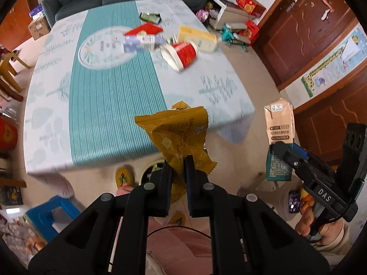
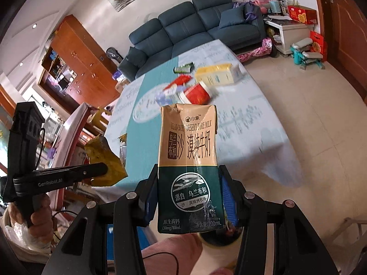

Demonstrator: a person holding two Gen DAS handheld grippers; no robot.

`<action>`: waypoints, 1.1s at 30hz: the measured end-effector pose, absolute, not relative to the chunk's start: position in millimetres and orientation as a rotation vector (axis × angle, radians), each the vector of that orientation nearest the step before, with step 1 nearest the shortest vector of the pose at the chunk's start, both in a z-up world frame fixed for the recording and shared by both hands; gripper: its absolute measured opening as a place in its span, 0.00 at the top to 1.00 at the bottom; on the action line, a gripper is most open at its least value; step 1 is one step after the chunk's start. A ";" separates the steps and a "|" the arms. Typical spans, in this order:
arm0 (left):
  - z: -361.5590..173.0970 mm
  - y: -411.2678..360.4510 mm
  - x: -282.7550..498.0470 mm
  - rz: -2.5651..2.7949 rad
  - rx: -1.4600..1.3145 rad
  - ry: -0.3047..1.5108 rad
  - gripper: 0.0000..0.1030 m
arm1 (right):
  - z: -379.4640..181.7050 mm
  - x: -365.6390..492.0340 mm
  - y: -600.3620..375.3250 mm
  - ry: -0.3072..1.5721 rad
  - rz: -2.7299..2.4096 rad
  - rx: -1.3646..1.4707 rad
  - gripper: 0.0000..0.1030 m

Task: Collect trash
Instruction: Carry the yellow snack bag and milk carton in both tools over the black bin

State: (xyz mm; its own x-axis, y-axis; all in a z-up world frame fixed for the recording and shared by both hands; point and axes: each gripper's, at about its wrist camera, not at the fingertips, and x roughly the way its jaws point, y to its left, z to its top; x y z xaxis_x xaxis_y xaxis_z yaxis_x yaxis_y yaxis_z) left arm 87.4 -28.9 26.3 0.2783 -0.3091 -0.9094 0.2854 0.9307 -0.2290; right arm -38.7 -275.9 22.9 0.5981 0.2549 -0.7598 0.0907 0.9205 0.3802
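Right wrist view, right claw point(image 2: 187, 197) clamping milk carton point(image 2: 188, 160) lettered "DESERT PURE MILK"

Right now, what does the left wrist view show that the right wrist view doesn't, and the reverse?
Only the left wrist view: the left gripper closed on the yellow wrapper, seen head-on. Only the right wrist view: the milk carton label, facing the camera between the right gripper fingers. Both: the table with the red cup and yellow box left on it.
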 end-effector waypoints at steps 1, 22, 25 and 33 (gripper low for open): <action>23.8 -30.6 79.5 -0.395 -0.016 1.235 0.93 | 18.5 -46.5 -278.5 0.939 0.101 0.413 0.53; -150.1 -45.1 36.9 -0.364 0.144 1.502 0.93 | -165.5 -72.6 -236.6 1.227 0.055 0.510 0.53; -187.9 -43.1 39.9 -0.353 0.158 1.522 0.92 | -206.9 -68.2 -231.2 1.259 0.016 0.505 0.53; -296.9 -49.0 59.8 -0.347 0.209 1.561 0.92 | -304.4 -52.4 -224.8 1.299 -0.048 0.514 0.53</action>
